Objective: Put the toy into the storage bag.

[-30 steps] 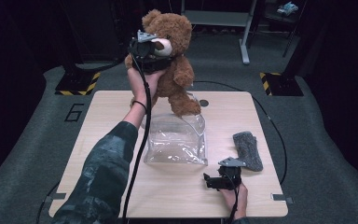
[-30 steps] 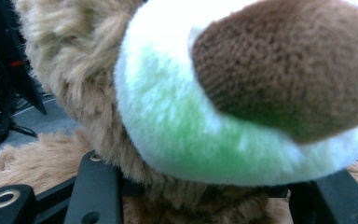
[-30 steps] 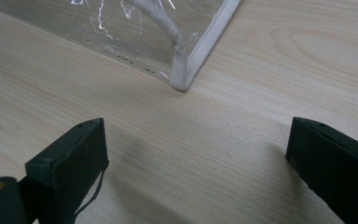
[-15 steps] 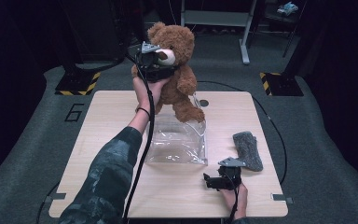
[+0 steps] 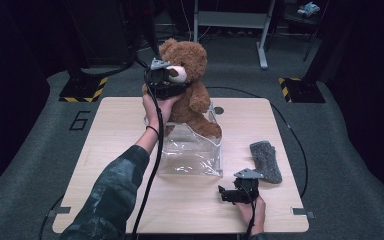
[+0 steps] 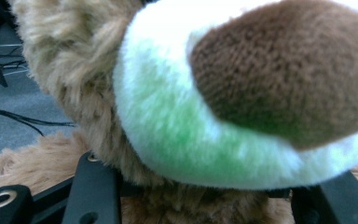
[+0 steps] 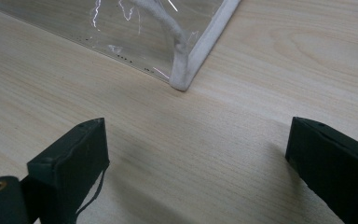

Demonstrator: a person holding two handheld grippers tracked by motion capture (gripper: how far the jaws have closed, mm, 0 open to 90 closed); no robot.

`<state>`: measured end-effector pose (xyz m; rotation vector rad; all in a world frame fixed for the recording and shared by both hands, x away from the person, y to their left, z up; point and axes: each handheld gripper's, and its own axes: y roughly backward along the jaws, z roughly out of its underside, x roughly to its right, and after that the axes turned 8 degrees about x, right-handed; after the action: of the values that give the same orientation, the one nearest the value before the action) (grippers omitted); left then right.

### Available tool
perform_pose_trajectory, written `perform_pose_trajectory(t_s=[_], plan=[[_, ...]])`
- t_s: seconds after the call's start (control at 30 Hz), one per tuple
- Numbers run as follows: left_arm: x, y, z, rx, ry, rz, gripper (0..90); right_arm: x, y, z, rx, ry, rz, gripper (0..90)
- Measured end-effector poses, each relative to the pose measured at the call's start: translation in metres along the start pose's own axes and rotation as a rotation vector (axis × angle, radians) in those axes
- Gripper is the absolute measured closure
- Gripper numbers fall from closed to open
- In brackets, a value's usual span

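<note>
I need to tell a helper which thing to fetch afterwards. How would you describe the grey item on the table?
On the wooden table, look right of the clear plastic bag, toward the right edge. There lies a grey knitted sock, flat and alone just beyond the right gripper. It is the only soft grey piece there.

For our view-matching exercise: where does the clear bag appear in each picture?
High view: clear bag at table centre, beneath the teddy bear.
Right gripper view: its white-trimmed corner, top middle.
Left gripper view: the bear's muzzle instead.
Shared landmark: the wooden table.
</note>
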<state>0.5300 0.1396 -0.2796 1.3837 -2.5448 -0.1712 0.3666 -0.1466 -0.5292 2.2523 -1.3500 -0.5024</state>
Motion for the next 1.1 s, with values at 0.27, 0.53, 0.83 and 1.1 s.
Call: perform_pose_trajectory(t_s=[0.27, 0.53, 0.83, 1.1], plan=[[0.003, 0.006, 0.008, -0.018, -0.020, -0.010, 44.7, -0.001, 0.000, 0.000, -0.003, -0.003, 0.001, 5.4], [-0.001, 0.006, 0.018, -0.067, -0.016, -0.021, 44.4, -0.001, 0.000, 0.000, -0.005, 0.002, 0.006, 5.4], [0.005, 0.007, 0.032, -0.121, -0.018, -0.017, 43.6, -0.001, 0.000, 0.000, -0.004, 0.008, 0.007, 5.5], [-0.001, 0.010, 0.045, -0.165, 0.003, -0.031, 42.6, -0.002, -0.001, 0.000, -0.006, 0.010, 0.010, 5.5]])
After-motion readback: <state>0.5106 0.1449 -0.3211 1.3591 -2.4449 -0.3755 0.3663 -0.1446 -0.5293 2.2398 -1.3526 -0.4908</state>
